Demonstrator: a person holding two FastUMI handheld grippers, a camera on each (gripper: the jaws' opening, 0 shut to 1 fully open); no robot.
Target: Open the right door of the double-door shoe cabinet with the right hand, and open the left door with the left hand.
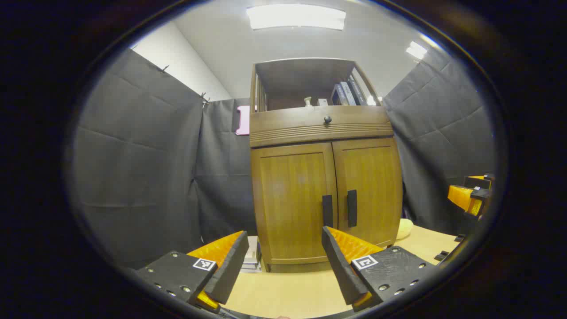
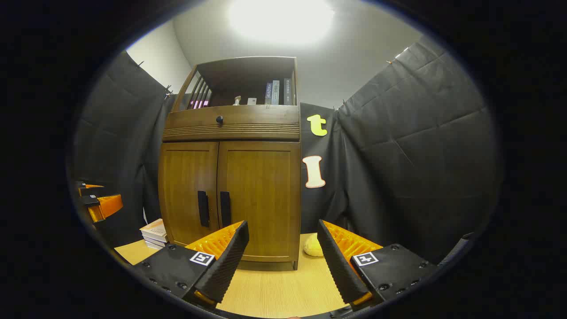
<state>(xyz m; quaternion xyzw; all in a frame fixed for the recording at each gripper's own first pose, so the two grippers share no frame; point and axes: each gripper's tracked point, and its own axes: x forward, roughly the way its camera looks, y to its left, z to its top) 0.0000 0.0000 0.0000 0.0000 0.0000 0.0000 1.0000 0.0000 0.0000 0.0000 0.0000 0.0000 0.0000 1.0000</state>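
1. The cabinet (image 1: 325, 195) stands on the bench (image 1: 288, 288), in front of the black cloth wall.
2. Its left door (image 1: 292, 204) and right door (image 1: 367, 190) are both closed.
3. Each door has a dark handle. The left handle (image 1: 327, 211) and the right handle (image 1: 352, 208) sit side by side near the middle seam.
4. Above the doors is a drawer (image 1: 321, 126) with a round knob (image 1: 328, 119).
5. On top is an open shelf (image 1: 305, 82) with books (image 1: 347, 94) and a small vase (image 1: 308, 102).
6. The left tongs (image 1: 283, 261) are wide apart and hold nothing. They are in front of the left door, not touching it.
7. The right tongs (image 2: 283, 261) are wide apart too and hold nothing. In the right gripper view they are in front of the right door, not touching it.
8. In the left gripper view the right tongs show far off at the right edge. In the right gripper view the left tongs (image 2: 95, 201) show far off at the left edge.
9. A stack of books (image 2: 154, 234) lies on the bench by the cabinet's left side.
10. A soft yellow thing (image 2: 313, 247) lies on the bench by the cabinet's right side.
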